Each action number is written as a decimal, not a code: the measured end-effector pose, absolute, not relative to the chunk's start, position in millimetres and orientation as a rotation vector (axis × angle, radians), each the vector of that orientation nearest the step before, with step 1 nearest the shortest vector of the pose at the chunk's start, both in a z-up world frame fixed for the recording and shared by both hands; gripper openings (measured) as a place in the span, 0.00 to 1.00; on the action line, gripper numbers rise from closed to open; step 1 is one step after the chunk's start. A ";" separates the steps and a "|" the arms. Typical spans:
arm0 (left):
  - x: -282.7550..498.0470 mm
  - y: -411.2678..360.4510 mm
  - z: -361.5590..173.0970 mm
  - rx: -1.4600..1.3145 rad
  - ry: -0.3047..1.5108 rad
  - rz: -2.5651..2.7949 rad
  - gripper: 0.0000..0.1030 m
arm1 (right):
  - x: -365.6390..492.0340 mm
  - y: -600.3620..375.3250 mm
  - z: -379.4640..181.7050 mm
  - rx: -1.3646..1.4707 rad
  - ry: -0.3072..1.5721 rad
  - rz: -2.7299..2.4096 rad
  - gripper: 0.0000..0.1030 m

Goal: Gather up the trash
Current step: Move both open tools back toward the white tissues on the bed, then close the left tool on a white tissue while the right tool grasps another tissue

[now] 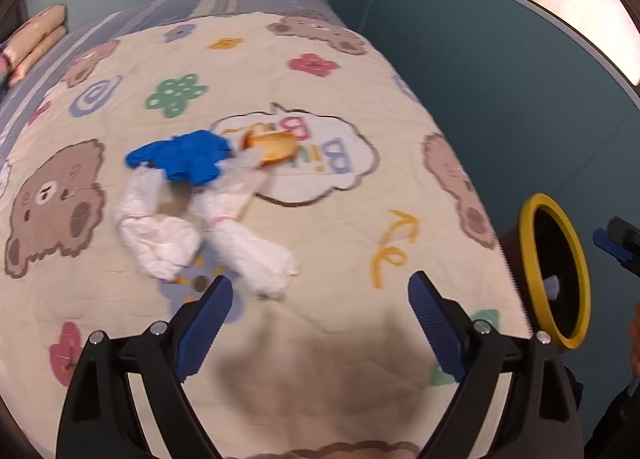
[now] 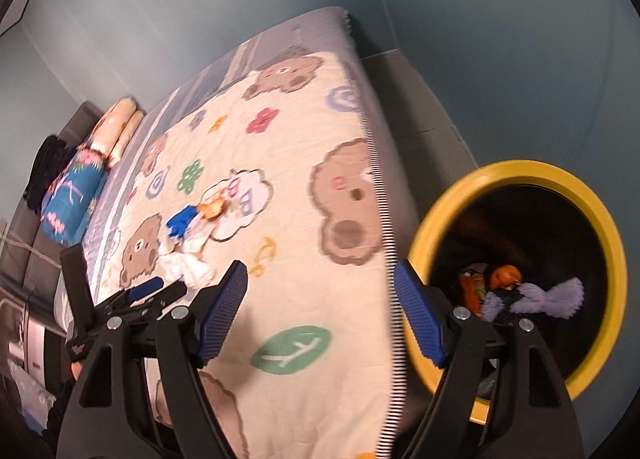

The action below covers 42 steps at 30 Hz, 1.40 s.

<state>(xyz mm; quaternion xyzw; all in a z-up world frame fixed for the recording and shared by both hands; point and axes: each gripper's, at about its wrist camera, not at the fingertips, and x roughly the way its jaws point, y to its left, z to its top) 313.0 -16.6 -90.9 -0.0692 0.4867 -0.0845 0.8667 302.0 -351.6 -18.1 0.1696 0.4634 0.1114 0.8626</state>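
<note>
Left tool [image 1: 320,291] wide, empty; right tool [image 2: 320,279] likewise; white wrappers [image 1: 224,227] splayed toward camera.

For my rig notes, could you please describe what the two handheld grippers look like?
Both the left gripper and the right gripper match: black triangular cut-out frames, silver pivot bolts, and jaws faced with ribbed blue pads. No cables or markings are visible.

A blue glove [image 1: 182,157], crumpled white paper [image 1: 208,231] and an orange peel [image 1: 272,147] lie clustered on the bedspread [image 1: 340,219]. The peel touches the glove at its 3 o'clock; the paper lies at its 6 o'clock. A yellow-rimmed bin [image 2: 516,179] beside the bed holds orange and lilac scraps [image 2: 532,295].
</note>
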 end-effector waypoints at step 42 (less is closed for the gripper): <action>372.4 131.3 -171.1 -0.373 1.096 0.005 0.82 | 381.6 -75.5 -135.4 -0.045 1.192 0.582 0.70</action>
